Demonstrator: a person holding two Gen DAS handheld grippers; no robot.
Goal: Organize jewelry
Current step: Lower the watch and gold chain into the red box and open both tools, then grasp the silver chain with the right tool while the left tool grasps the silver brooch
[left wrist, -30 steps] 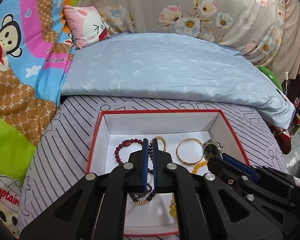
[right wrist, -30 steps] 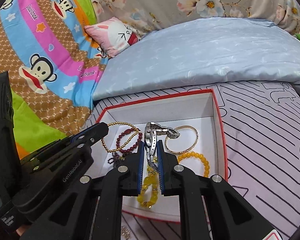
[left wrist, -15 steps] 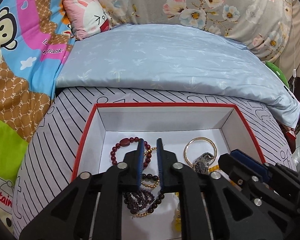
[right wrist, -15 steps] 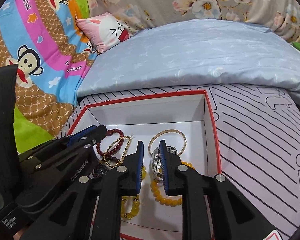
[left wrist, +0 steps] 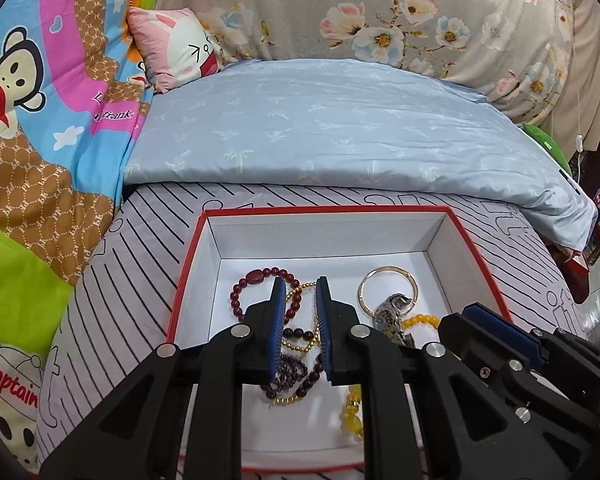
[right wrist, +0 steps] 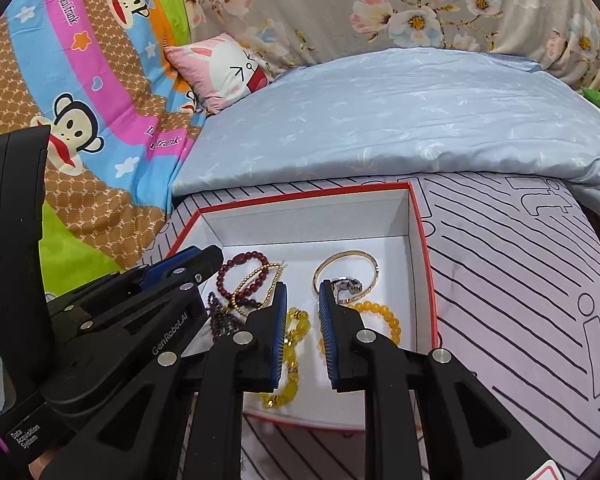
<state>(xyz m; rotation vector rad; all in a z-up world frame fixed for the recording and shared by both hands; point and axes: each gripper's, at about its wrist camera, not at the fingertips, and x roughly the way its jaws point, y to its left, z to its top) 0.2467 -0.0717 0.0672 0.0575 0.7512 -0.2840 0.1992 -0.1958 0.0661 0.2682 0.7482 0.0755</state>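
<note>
Both grippers have spread apart since a second ago, and the watch point(right wrist: 347, 286) that was pinched in the right gripper point(right wrist: 302, 292) now lies in the box point(left wrist: 470, 248), resting on the gold bangle point(right wrist: 346, 274) near the right wall. Right gripper's fingers stand apart with nothing between them, hovering over the yellow bead bracelet point(right wrist: 384, 314).

Left gripper point(left wrist: 301, 286) is spread too, holding nothing, hanging over the tangle on the left half: the dark red bead bracelet point(left wrist: 246, 286), a thin gold bead chain point(left wrist: 300, 346) and a darker purple bead bracelet point(left wrist: 290, 372) bunched below it. So all the jewelry I can see sits inside the red-rimmed white box, which is on the striped bedsheet point(right wrist: 520, 280). Behind it are a pale blue quilt point(left wrist: 340, 136) and a pink bunny pillow point(left wrist: 176, 48).
</note>
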